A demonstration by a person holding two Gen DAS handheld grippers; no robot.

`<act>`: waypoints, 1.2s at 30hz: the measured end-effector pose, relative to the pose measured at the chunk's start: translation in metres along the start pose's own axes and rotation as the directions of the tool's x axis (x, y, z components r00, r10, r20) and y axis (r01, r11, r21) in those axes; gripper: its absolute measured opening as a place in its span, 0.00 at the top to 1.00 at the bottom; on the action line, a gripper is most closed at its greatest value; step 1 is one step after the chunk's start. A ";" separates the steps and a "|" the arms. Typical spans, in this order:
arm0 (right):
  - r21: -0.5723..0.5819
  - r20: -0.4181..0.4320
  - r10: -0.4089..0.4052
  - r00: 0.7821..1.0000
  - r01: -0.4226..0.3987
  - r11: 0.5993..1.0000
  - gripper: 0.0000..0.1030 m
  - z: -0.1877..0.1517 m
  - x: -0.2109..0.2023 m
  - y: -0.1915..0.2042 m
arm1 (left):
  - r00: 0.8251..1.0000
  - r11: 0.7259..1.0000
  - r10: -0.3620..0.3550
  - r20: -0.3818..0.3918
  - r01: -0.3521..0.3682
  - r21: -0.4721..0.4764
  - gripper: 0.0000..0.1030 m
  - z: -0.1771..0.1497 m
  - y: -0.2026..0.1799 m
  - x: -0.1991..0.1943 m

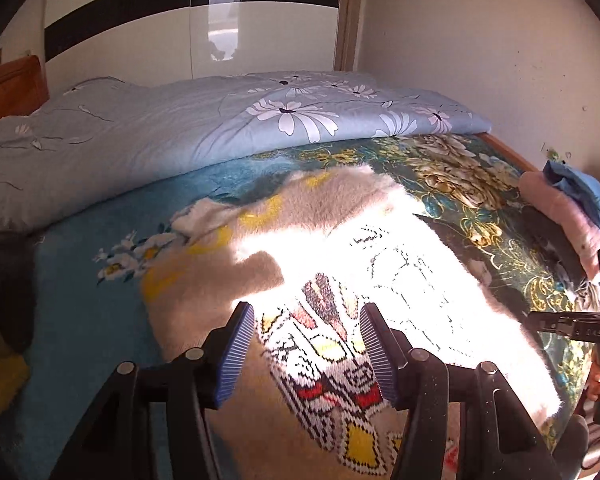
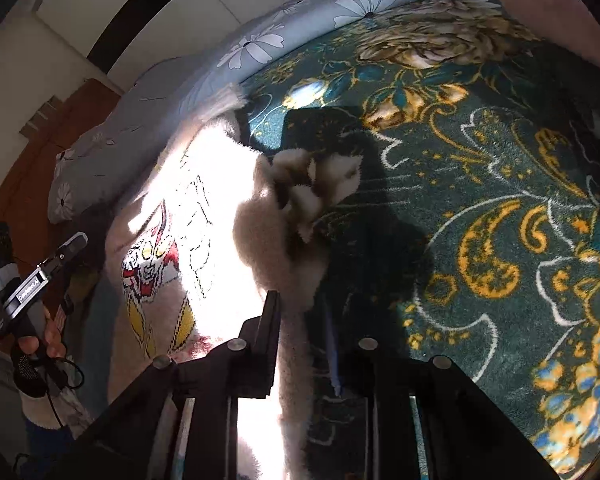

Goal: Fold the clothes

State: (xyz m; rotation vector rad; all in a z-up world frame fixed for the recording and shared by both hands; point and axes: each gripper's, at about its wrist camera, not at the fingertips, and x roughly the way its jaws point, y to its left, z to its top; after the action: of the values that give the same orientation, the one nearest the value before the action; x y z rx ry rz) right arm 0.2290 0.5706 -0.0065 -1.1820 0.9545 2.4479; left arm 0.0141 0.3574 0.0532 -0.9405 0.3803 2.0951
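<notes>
Sweater is lying lengthwise ahead of the gaping left gripper; right gripper is straddling its edge (jaws apart, nothing pinched).

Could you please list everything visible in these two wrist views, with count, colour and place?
fluffy sweater: one, cream with a red, yellow and black knitted figure, spread on the bed.
bed blanket: one, teal with gold flowers, under the sweater.
quilt: one, pale blue with white flowers, along the bed's far side.
folded clothes: a small pile, pink with blue on top, at the bed's right edge.
wardrobe: one, white with a black band, behind the bed.
left gripper: open, above the sweater's figure.
right gripper: open, astride the sweater's edge.
</notes>
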 end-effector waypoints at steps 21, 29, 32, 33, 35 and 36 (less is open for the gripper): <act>0.055 0.002 -0.021 1.000 0.021 0.998 0.60 0.020 0.034 -0.006 | 0.994 0.993 0.103 0.026 -0.104 0.048 0.89 0.053 -0.022 0.086; 0.074 0.040 -0.021 0.999 0.018 0.997 0.60 0.015 0.014 -0.003 | 0.945 0.964 0.232 0.231 -0.192 -0.182 0.89 0.036 0.084 -0.040; 0.074 0.046 -0.018 0.999 0.015 0.997 0.60 0.012 0.009 0.001 | 0.911 0.918 0.328 0.250 -0.244 -0.313 0.90 0.012 0.145 -0.085; 0.074 0.046 -0.016 0.999 0.013 0.997 0.60 0.011 0.009 0.002 | 0.905 0.900 0.350 0.241 -0.253 -0.355 0.90 0.003 0.164 -0.094; 0.074 0.046 -0.012 0.999 0.009 0.997 0.60 0.010 0.009 0.006 | 0.901 0.866 0.382 0.206 -0.271 -0.421 0.90 -0.017 0.198 -0.106; 0.074 0.046 -0.010 0.999 0.007 0.997 0.60 0.010 0.009 0.007 | 0.899 0.854 0.395 0.188 -0.284 -0.436 0.90 -0.026 0.210 -0.108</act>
State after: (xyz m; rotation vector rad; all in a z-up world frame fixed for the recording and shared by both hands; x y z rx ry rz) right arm 0.2143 0.5710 -0.0056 -1.0981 1.0156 2.4005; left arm -0.0894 0.1504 0.1050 -0.8340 -0.0368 2.6616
